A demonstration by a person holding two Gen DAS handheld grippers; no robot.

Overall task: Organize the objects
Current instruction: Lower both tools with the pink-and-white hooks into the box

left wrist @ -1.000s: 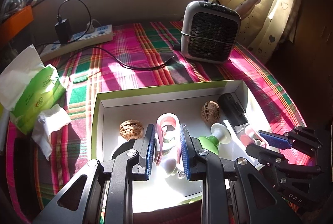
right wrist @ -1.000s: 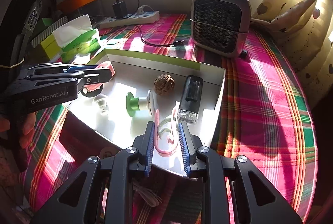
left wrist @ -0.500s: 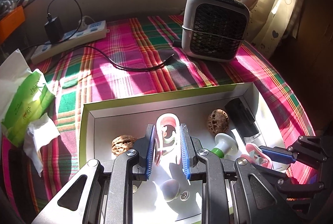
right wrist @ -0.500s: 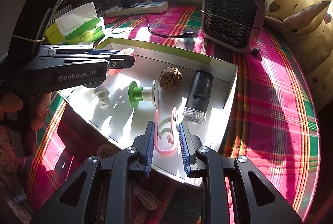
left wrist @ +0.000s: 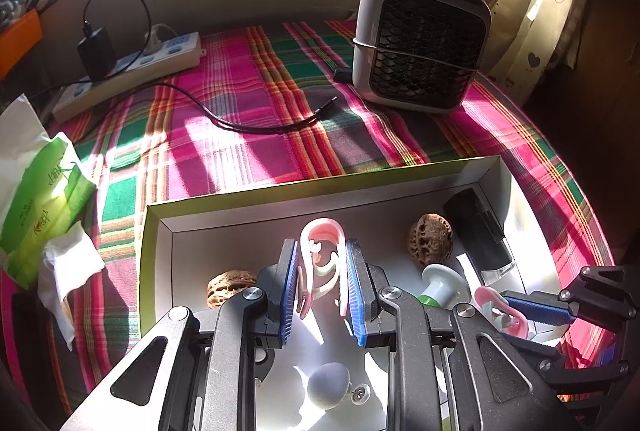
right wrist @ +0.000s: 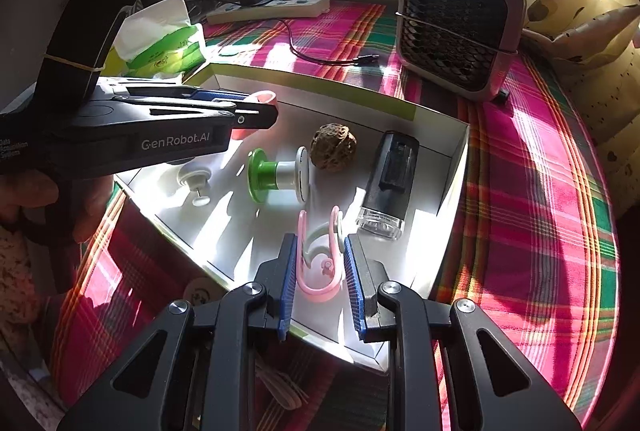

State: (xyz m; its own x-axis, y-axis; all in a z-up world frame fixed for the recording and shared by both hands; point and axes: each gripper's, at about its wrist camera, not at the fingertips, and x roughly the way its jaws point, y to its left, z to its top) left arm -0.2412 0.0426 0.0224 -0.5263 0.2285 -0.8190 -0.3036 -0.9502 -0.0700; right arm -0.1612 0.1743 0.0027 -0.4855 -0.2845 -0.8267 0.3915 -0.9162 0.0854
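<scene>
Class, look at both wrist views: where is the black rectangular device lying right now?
The black device lies flat inside the white box, along its right wall, with a walnut just to its left; the left wrist view shows it in the far right corner.

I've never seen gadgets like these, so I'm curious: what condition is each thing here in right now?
left gripper: shut on a pink clip
right gripper: shut on another pink clip
white box: open, lidless
green-and-white spool: lying on its side
black charger: plugged into power strip
charger cable tip: unplugged, loose
tissue pack: open
</scene>
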